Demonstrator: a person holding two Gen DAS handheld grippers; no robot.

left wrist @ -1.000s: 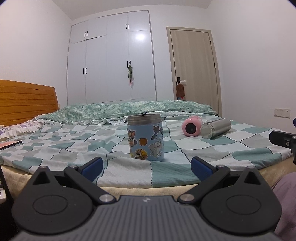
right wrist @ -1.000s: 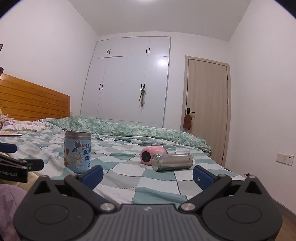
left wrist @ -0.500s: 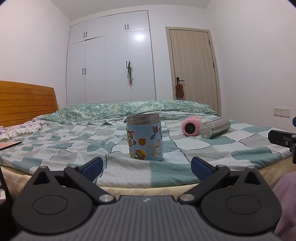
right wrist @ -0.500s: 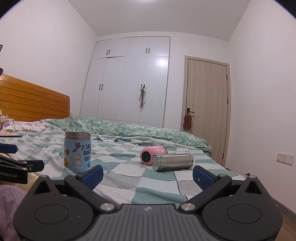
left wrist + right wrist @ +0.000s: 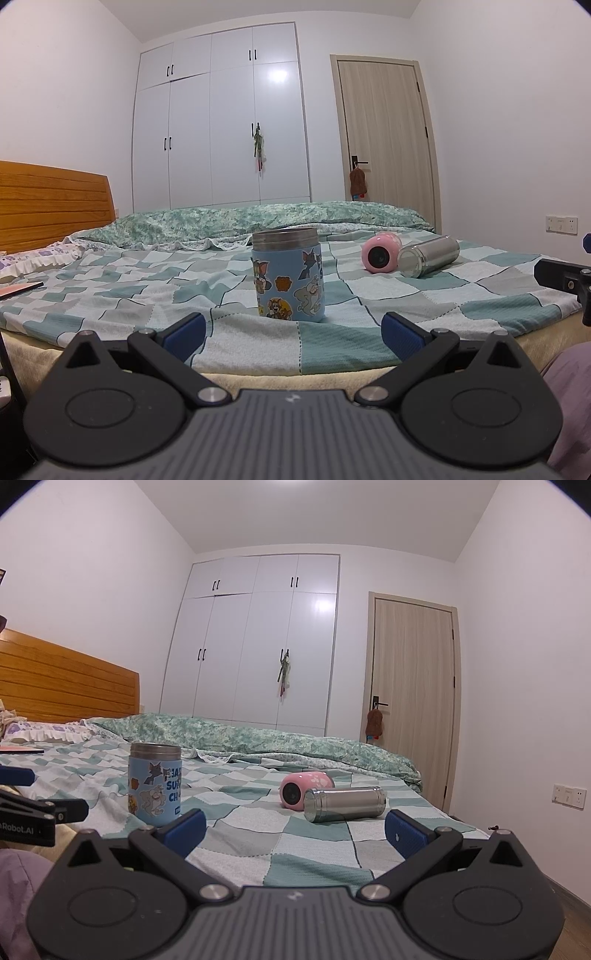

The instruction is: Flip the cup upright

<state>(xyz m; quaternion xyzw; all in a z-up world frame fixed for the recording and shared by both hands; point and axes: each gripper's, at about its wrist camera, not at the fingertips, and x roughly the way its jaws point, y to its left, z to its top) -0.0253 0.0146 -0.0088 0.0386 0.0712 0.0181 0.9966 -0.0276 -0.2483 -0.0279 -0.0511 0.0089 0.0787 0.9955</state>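
Observation:
A blue cartoon-sticker cup (image 5: 288,273) with a steel rim stands upright on the checked bedspread; it also shows in the right wrist view (image 5: 154,783). A pink cup (image 5: 380,253) lies on its side, opening toward me, and shows in the right wrist view (image 5: 304,789). A steel flask (image 5: 428,256) lies on its side beside it, seen too in the right wrist view (image 5: 345,804). My left gripper (image 5: 293,328) is open and empty, short of the blue cup. My right gripper (image 5: 295,829) is open and empty, short of the flask.
The bed (image 5: 110,291) has a wooden headboard (image 5: 51,206) at left and a rumpled green duvet (image 5: 258,218) at the back. A flat book (image 5: 18,290) lies at far left. A white wardrobe (image 5: 221,133) and a door (image 5: 384,136) stand behind.
Both views have shifted very slightly; the objects on the bed have not moved and both grippers stay open.

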